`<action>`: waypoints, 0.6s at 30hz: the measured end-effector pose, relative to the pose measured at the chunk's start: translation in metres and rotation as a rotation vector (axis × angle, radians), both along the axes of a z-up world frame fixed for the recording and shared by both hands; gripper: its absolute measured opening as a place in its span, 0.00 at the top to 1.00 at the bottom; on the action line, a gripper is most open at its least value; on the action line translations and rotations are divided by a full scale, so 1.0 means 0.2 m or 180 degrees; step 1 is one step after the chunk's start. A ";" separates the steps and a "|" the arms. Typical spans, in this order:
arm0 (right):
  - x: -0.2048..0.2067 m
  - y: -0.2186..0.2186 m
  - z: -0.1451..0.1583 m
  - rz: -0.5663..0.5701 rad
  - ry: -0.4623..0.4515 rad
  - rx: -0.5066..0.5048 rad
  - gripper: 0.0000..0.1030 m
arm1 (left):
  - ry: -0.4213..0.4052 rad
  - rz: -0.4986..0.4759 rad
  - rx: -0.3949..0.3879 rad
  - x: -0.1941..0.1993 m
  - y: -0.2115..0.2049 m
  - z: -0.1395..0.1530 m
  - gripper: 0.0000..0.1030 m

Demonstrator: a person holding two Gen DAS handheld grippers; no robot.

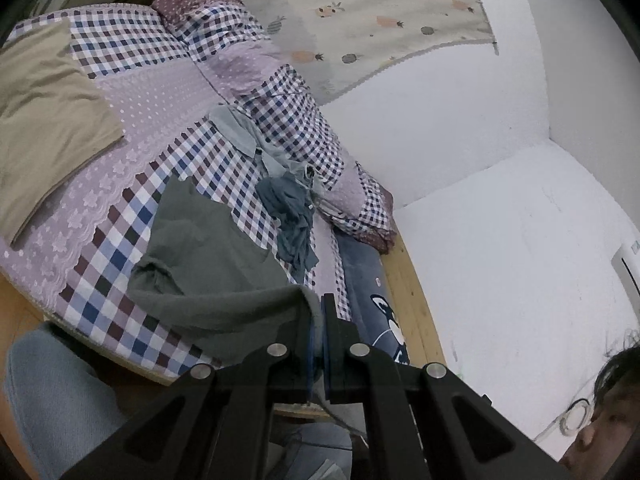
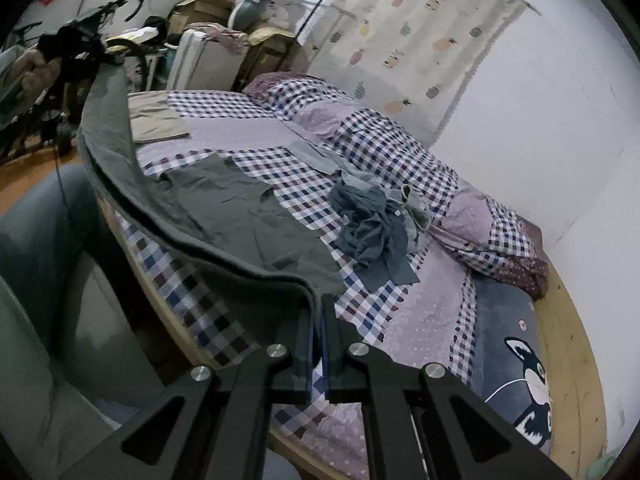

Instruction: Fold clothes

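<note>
Folded tan cloth (image 1: 48, 120) at nine o'clock on the bed (image 1: 132, 92), flat on the lilac and checked quilt. Toward centre, dark grey-green garment (image 1: 208, 256) spread over the checks, its thick hem lifted off the bed edge at six o'clock. Left gripper (image 1: 318, 312) pressed together on that hem, fabric pinched between the blue pads. At one o'clock from the garment, a crumpled blue-grey heap of clothes (image 1: 292, 216), with a pale flat piece (image 1: 236, 128) just beyond it. Navy cartoon-dog blanket (image 1: 372, 292) at four o'clock, along the wooden bed frame.

In the right wrist view: same garment (image 2: 240, 216) stretched from ten o'clock down to centre, hem taut. Right gripper (image 2: 318, 312) clamped on the hem's near corner. Crumpled heap (image 2: 372, 220) at two o'clock of the gripper.
</note>
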State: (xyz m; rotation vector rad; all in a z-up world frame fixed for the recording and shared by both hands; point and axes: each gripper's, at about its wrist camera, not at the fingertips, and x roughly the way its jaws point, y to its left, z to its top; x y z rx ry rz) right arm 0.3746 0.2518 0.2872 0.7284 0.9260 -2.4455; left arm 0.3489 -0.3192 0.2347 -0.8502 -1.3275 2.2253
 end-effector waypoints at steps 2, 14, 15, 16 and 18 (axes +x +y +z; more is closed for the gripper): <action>-0.09 0.01 0.00 -0.0044 -0.0058 -0.0039 0.99 | -0.0047 0.0019 0.0011 -0.06 -0.02 0.00 0.99; -0.79 -0.04 -0.04 -0.0252 -0.0541 -0.0226 0.99 | -0.0539 0.0145 -0.0127 -0.75 -0.06 -0.12 0.99; -0.87 -0.05 -0.06 -0.0264 -0.0599 -0.0234 0.99 | -0.0602 0.0154 -0.0173 -0.83 -0.06 -0.15 0.99; -0.95 -0.05 -0.08 -0.0281 -0.0661 -0.0230 0.99 | -0.0672 0.0161 -0.0237 -0.93 -0.05 -0.18 0.99; -1.13 -0.07 -0.12 -0.0308 -0.0799 -0.0221 0.99 | -0.0823 0.0208 -0.0303 -1.10 -0.05 -0.25 0.99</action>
